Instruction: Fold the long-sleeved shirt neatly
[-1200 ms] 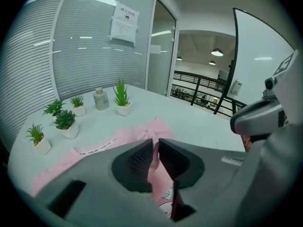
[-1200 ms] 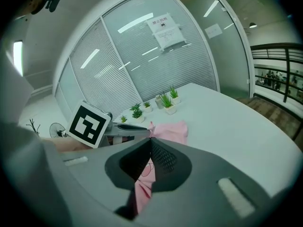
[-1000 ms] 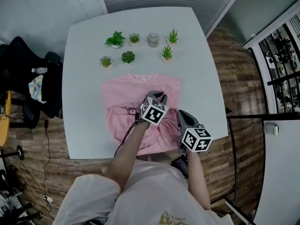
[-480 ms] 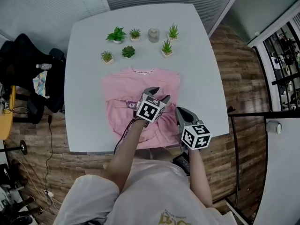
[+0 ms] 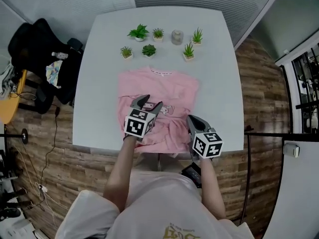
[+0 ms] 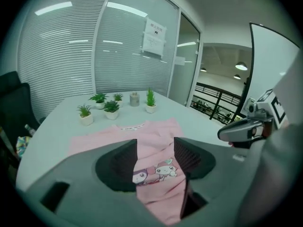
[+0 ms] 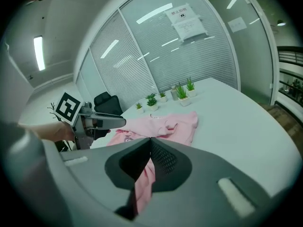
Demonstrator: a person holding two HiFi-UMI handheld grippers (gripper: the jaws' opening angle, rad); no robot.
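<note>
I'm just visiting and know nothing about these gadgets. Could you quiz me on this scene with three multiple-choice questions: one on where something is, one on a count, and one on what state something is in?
1. Where do the potted plants stand relative to the pink shirt?
A. On top of it
B. Beyond its collar, apart from it
C. Below its hem

2. How many potted plants are there?
A. Four
B. Six
C. Nine

3. What state is the right gripper in?
A. Open and empty
B. Shut on a plant
C. Shut on shirt fabric

Answers:
1 B: the head view shows them on the bare tabletop past the collar.
2 B: they stand in two rows of three.
3 C: its own view shows pink cloth pinched between closed jaws.
</note>
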